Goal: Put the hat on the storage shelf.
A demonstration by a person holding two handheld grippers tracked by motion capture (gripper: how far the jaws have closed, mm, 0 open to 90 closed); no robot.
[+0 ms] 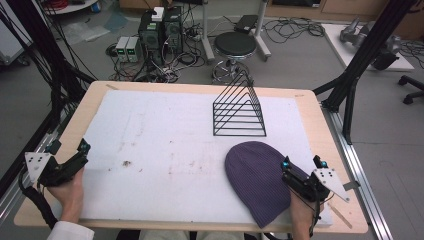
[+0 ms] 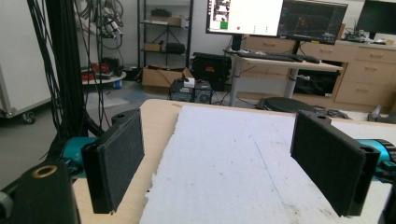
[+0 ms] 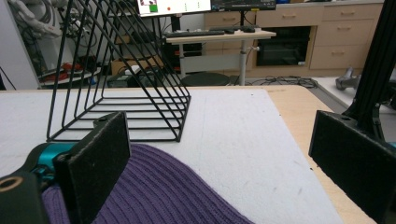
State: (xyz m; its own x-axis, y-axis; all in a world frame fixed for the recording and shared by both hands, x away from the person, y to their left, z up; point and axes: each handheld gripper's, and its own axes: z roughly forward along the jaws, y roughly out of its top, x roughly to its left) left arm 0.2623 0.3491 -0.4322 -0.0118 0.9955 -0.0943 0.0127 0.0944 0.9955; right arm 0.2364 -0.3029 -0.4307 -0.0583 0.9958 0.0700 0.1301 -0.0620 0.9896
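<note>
A purple knitted beanie (image 1: 257, 177) lies flat on the white mat (image 1: 170, 150) at the front right. My right gripper (image 1: 303, 166) rests over the beanie's right edge, jaws wide apart and nothing between them. In the right gripper view its own two black pads (image 3: 100, 156) stand apart above the beanie (image 3: 163, 196), with the wire rack (image 3: 121, 93) ahead. My left gripper (image 1: 69, 150) sits at the table's front left corner, open and empty. The left gripper view looks between its spread jaws (image 2: 219, 158) along the bare mat (image 2: 233, 158).
A black wire rack (image 1: 238, 107) of triangular dividers stands on the mat behind the beanie, right of centre. The wooden table rim (image 1: 320, 125) frames the mat. Beyond the table are a stool (image 1: 235, 47), computer boxes, cables and black frame posts.
</note>
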